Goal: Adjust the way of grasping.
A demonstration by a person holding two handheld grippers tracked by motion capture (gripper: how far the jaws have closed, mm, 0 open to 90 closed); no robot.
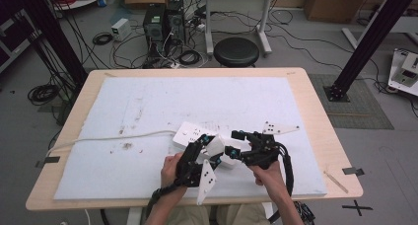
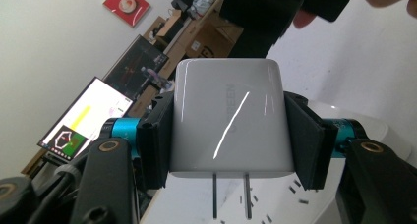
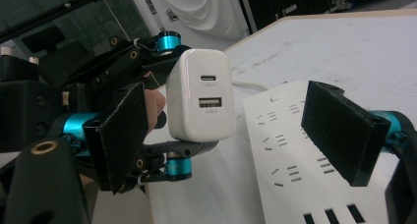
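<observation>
We held the left gripper clamped on a glossy white square wall charger, one black pad on each flat side, its two metal prongs pointing back toward our hand. Our right gripper hung open just beside it, jaws spread wide with nothing between them. Under both tools lay a white plastic power strip on the pale blue foam mat covering the wooden table.
</observation>
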